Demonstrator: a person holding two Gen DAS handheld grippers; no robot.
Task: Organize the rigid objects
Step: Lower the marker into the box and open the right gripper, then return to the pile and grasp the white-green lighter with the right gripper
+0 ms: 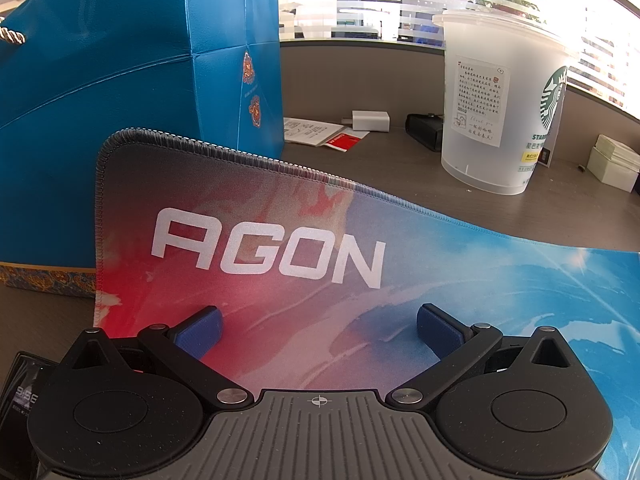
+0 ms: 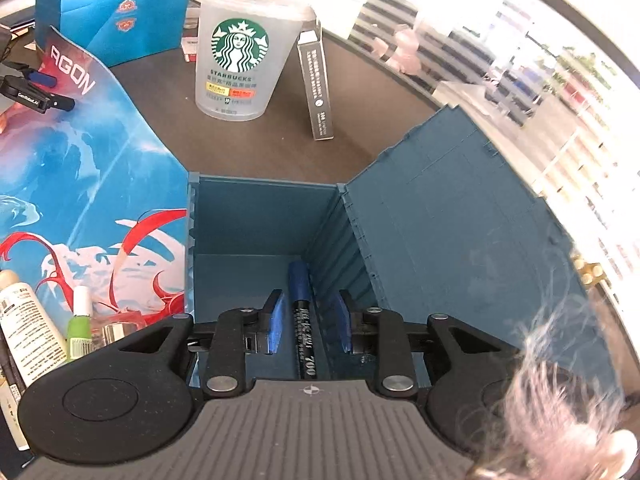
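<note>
In the right wrist view, a dark blue storage box (image 2: 256,220) stands open with its lid (image 2: 452,216) swung up to the right. A blue-capped black marker (image 2: 302,320) lies on the box floor. My right gripper (image 2: 310,322) hovers over the box with its jaws open, one pad on each side of the marker, not touching it. In the left wrist view, my left gripper (image 1: 318,330) is open and empty over the AGON mouse mat (image 1: 280,248). The left gripper also shows far left in the right wrist view (image 2: 38,86).
A frosted Starbucks cup (image 1: 500,108) (image 2: 244,52), a blue gift bag (image 1: 120,92) and a slim grey carton (image 2: 318,88) stand on the brown desk. A white charger (image 1: 370,121) and a black item (image 1: 424,128) lie behind. Tubes and a green bottle (image 2: 80,324) lie left of the box.
</note>
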